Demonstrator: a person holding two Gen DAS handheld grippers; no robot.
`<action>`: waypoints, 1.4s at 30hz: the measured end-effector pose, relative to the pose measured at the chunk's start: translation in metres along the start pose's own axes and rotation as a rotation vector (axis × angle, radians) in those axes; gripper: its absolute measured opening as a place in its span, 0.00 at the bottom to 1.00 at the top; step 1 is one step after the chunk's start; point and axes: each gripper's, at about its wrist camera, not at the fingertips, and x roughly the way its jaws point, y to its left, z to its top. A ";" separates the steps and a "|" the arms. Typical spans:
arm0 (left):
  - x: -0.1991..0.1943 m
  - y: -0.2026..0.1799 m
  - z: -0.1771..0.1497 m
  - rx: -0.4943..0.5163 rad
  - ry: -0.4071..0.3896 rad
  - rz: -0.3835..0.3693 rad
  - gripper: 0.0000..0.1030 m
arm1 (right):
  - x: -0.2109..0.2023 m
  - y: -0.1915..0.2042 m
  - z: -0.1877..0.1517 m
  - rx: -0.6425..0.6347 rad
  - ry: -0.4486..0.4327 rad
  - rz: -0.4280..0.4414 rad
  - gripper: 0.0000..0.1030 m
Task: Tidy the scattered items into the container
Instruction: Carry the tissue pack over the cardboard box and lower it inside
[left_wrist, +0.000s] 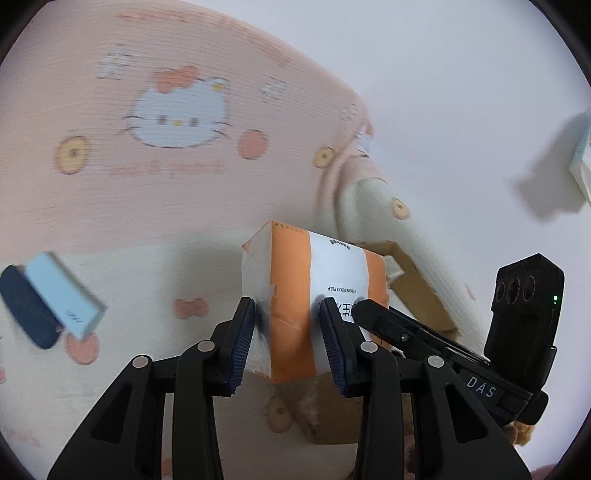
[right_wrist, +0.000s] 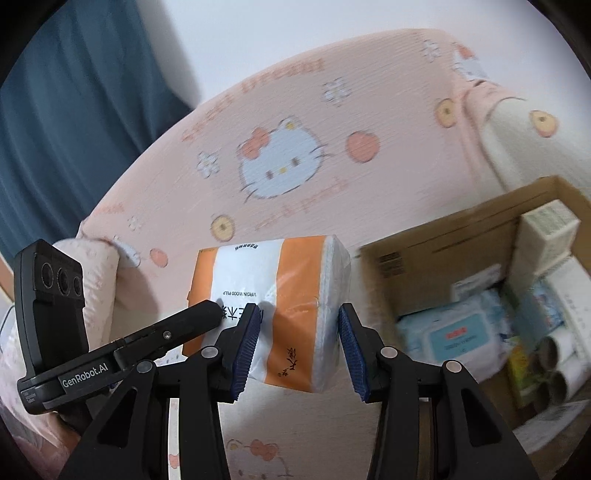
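Tissue pack (right_wrist: 271, 314) (orange/white wrap) is held clear of the bed, gripped at both ends: left gripper (left_wrist: 288, 338) has its jaws clamped on one end, pads denting the wrap; right gripper (right_wrist: 297, 347) straddles the other end, one pad pressing the wrap, the other pad at the pack's side w/ contact not fully clear, judged clamped. Pack sits just beside the cardboard box (right_wrist: 436, 236), not yet over its opening. Box already contains a wet-wipes pack (right_wrist: 452, 336), a pale carton (right_wrist: 546, 229), several paper rolls (right_wrist: 557, 365) + other small pkgs; approx. well filled. Remaining, per left view: a dark case (left_wrist: 27, 308) and a light-blue box (left_wrist: 64, 291) lying together on the bedsheet (left_wrist: 129, 277), well apart from the container. Progress est.: mostly done; current item needs transfer over the box rim and release, then the last two items.
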 end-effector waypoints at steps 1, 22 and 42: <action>0.008 -0.008 0.003 0.003 0.018 -0.026 0.39 | -0.006 -0.008 0.001 0.008 -0.007 -0.012 0.40; 0.093 -0.120 -0.026 0.120 0.329 -0.144 0.39 | -0.068 -0.137 -0.012 0.110 0.160 -0.037 0.41; 0.104 -0.108 -0.032 0.099 0.426 -0.050 0.50 | -0.056 -0.154 -0.012 0.050 0.313 -0.110 0.55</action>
